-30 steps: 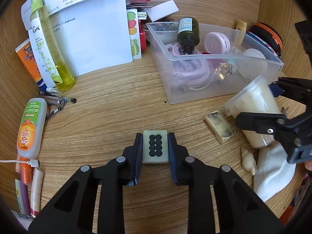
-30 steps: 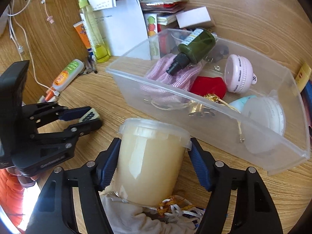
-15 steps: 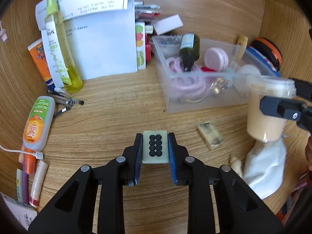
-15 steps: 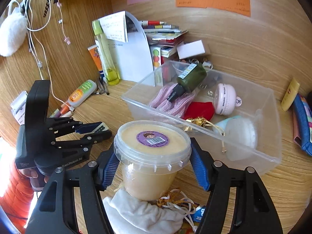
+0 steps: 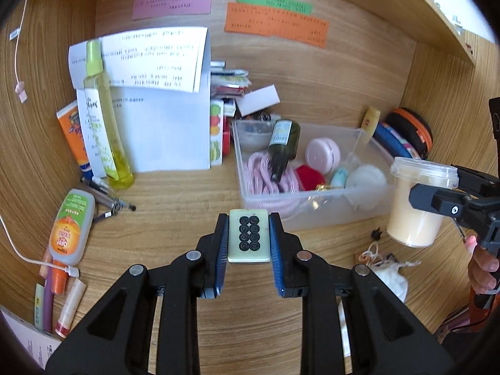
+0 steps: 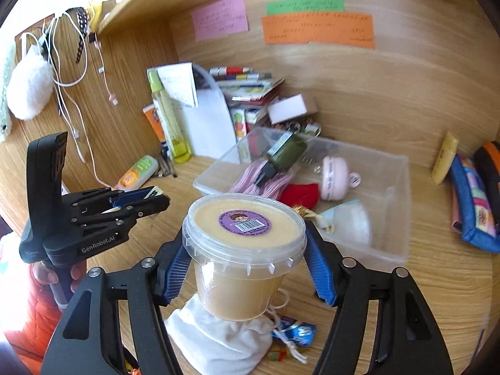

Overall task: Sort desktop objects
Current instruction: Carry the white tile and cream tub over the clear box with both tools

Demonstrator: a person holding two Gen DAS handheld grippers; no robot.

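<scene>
**Both Tongs Loaded, Clear of the Counter: Placement Step Pending**

The wooden counter [image 5: 175, 200] carries one clear plastic bin [image 5: 312, 218] near its back wall. The bin holds, among other items, one dark green bottle [image 5: 282, 143], one pink coiled cord [image 5: 265, 175] and one round pink case [image 5: 322, 155].

The right tongs [image 6: 247, 268] are clamped on one lidded tub [image 6: 243, 250] of beige contents, held upright above a white cloth pouch [image 6: 218, 343] and near the bin's front wall. The left tongs [image 5: 248, 237] are clamped on one mahjong tile [image 5: 249, 234], eight dots facing up, held in front of the bin.

Step in hand, as judged: carry phase, two items lifted, none released. The next move likely calls for bringing each item over the bin's open top, lowering it into a free area, then parting the fingers. The tub needs more room than the tile; the bin's right end appears less crowded.
</scene>
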